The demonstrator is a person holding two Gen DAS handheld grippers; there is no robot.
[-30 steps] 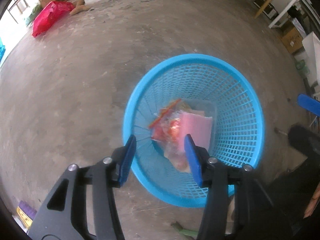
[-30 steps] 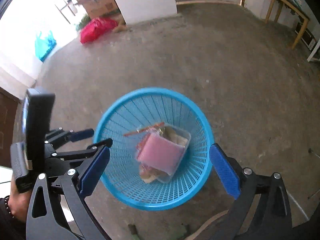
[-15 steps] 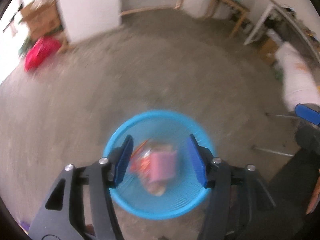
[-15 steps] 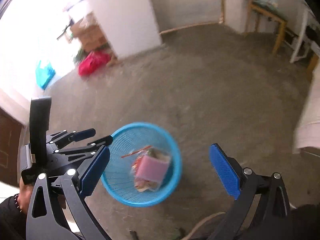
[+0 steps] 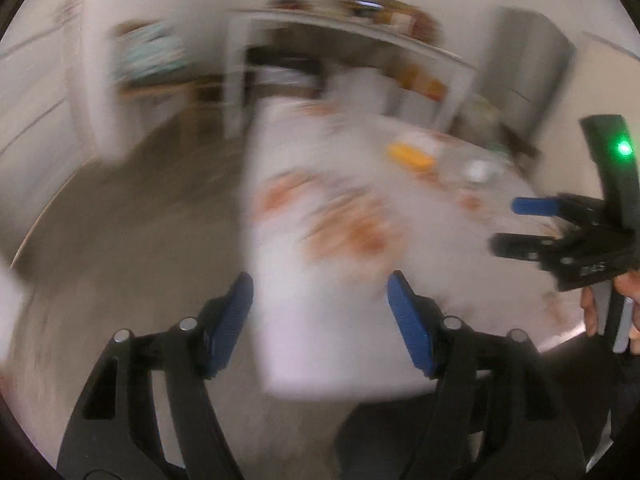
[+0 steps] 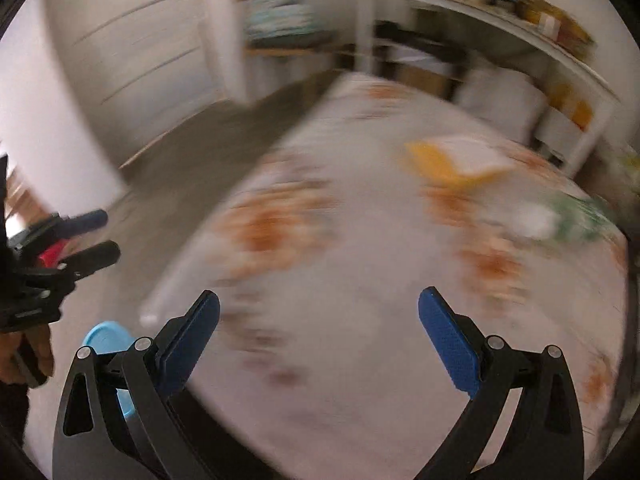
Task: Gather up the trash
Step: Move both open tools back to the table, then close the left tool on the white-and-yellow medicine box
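Note:
Both views are smeared by fast motion. A table with a white, orange-flowered cloth (image 5: 328, 320) (image 6: 360, 340) fills the middle. On its far side lie a blurred yellow and white packet (image 6: 452, 160) (image 5: 412, 158) and a clear cup-like item (image 5: 476, 170); a white and green lump (image 6: 560, 216) shows too. My left gripper (image 5: 320, 320) hangs over the near table edge, its jaws opening with nothing between them. My right gripper (image 6: 318, 344) stands wide open and empty above the cloth. A sliver of the blue basket (image 6: 104, 336) shows at lower left in the right wrist view.
Grey concrete floor (image 5: 140, 220) lies left of the table. A white shelf unit (image 6: 500, 40) with jars and boxes stands behind it, with a wooden stand holding folded cloth (image 6: 280, 20) beside it. A person's hand (image 5: 624, 304) holds the right gripper's handle.
Both grippers have swung up and away from the blue basket on the floor toward the cloth-covered table. The left jaws have spread wider. The basket has dropped almost out of view.

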